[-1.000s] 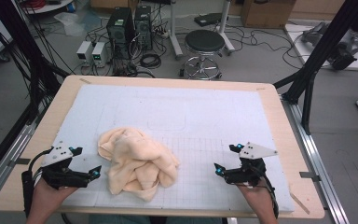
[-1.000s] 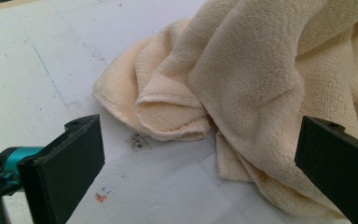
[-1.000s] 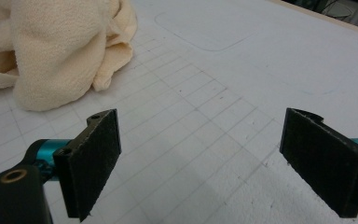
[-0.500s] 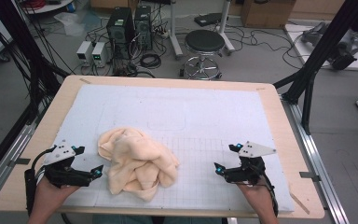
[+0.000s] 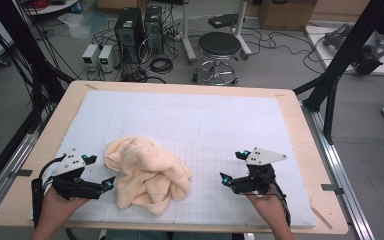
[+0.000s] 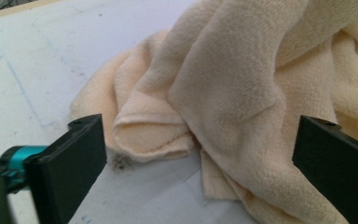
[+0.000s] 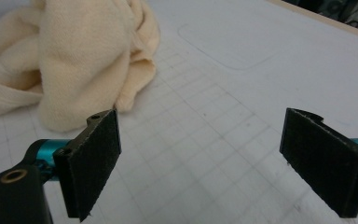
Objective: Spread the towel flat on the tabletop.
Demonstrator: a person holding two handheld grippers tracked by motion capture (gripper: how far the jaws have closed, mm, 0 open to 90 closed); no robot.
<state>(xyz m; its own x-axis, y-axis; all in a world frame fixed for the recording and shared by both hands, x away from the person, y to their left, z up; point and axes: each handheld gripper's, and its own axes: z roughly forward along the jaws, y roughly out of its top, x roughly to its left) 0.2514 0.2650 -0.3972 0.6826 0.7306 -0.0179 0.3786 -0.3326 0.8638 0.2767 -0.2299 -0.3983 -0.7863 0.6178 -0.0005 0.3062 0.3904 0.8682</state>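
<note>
Loosely crumpled, the cream towel [image 5: 147,176] lies heaped in soft folds.

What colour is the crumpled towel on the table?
Pale cream-yellow towel, plain, no pattern; clearest in the left gripper view.

- The towel [image 5: 147,177] is a cream, pale peach terry cloth, crumpled into a loose heap of soft folds, not spread flat.
- In the high view it lies on the near left part of the table, toward seven o'clock from the table's middle.
- In the left gripper view the towel [image 6: 242,93] shows a hemmed edge doubled over at the bottom of the heap, lying on the surface.
- In the right gripper view the towel [image 7: 70,60] sits at ten o'clock, bunched high.
</note>
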